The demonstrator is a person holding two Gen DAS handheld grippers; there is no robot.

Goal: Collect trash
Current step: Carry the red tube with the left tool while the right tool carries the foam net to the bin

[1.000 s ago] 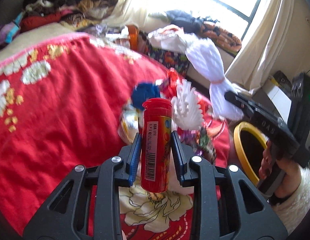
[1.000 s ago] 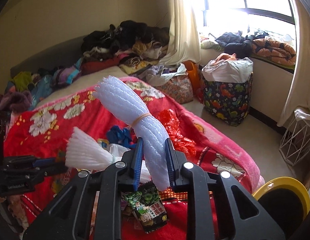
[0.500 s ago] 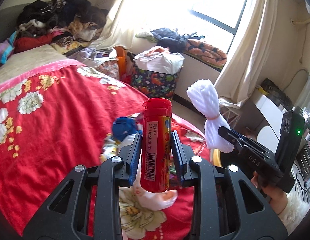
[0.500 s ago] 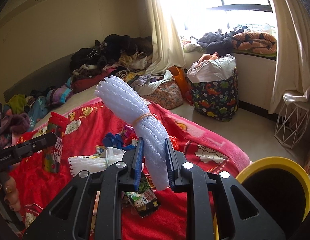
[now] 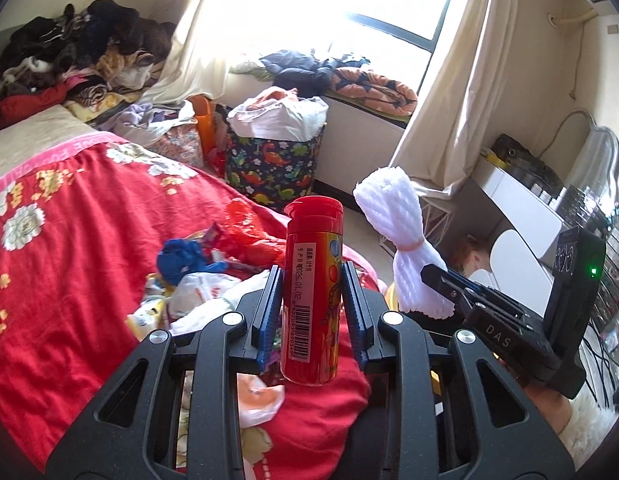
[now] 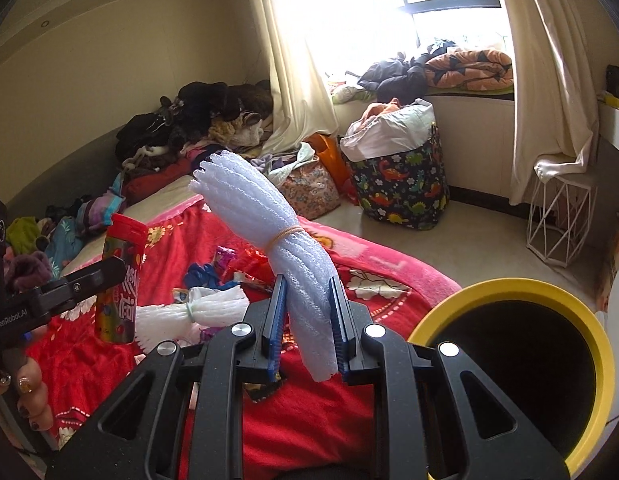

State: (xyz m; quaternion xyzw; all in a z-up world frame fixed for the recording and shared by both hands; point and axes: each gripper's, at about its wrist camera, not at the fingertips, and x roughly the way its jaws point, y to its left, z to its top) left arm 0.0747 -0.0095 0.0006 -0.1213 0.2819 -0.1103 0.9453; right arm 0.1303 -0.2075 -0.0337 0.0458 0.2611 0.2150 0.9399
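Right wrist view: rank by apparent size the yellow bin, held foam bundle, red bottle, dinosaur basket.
1. yellow bin, nearest the lens, which inflates it
2. foam bundle, also close
3. dinosaur basket, farther away, so likely bigger than it looks
4. red bottle

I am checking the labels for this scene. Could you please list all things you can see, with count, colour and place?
bottle: one, red, in the left tongs
foam net bundle: one, white, in the right tongs
second foam bundle: one, white, on the blanket
bin: one, yellow rim, beside the bed
blanket: one, red, floral, on the bed
basket: one, dinosaur print, below the window
left tongs: shut on bottle
right tongs: shut on foam net bundle
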